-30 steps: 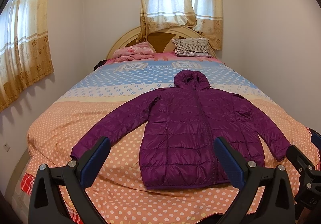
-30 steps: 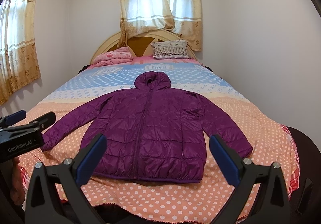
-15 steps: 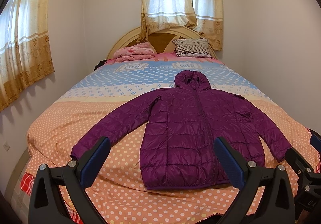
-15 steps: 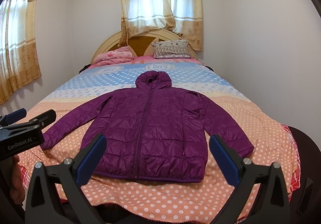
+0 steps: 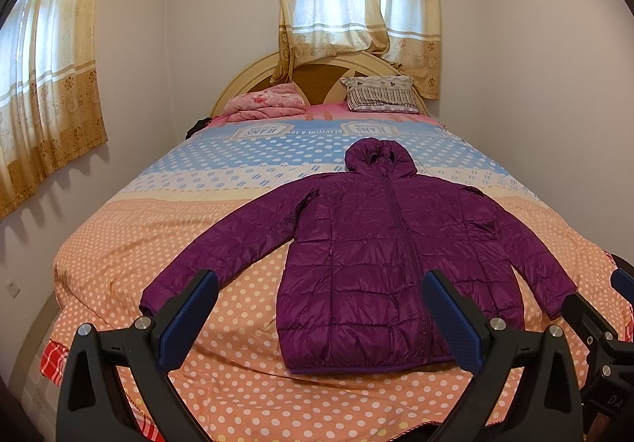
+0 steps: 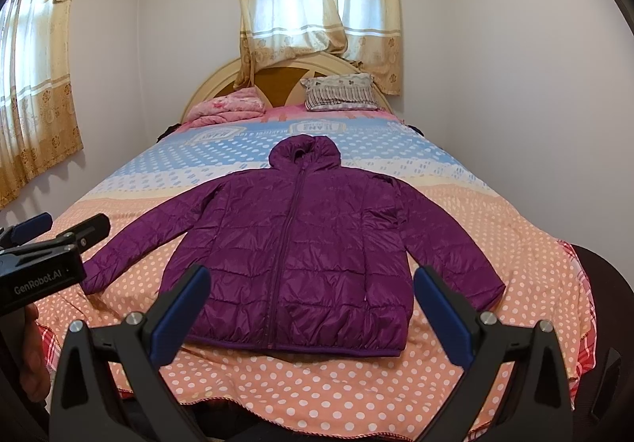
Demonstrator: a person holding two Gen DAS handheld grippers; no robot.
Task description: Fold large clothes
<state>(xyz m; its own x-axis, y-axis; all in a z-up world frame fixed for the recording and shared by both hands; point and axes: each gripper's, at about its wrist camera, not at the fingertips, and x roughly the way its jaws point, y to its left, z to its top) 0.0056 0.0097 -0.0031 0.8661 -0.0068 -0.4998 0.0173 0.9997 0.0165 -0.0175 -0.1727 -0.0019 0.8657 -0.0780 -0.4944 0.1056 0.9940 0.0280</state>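
A purple hooded puffer jacket [image 5: 368, 256] lies flat and face up on the bed, zipped, hood toward the headboard, both sleeves spread out and down. It also shows in the right wrist view [image 6: 293, 263]. My left gripper [image 5: 321, 307] is open and empty, held off the foot of the bed, short of the jacket's hem and left sleeve cuff. My right gripper [image 6: 313, 299] is open and empty, also short of the hem. In the right wrist view the left gripper [image 6: 59, 228] shows at the left edge.
The bed [image 5: 158, 236] has a polka-dot orange, white and blue cover. A folded pink blanket [image 5: 265, 105] and a striped pillow [image 5: 380, 97] lie by the headboard. Walls stand close on both sides, with curtained windows on the left and behind.
Both grippers have shifted very slightly; the jacket has not moved and both grippers stay open.
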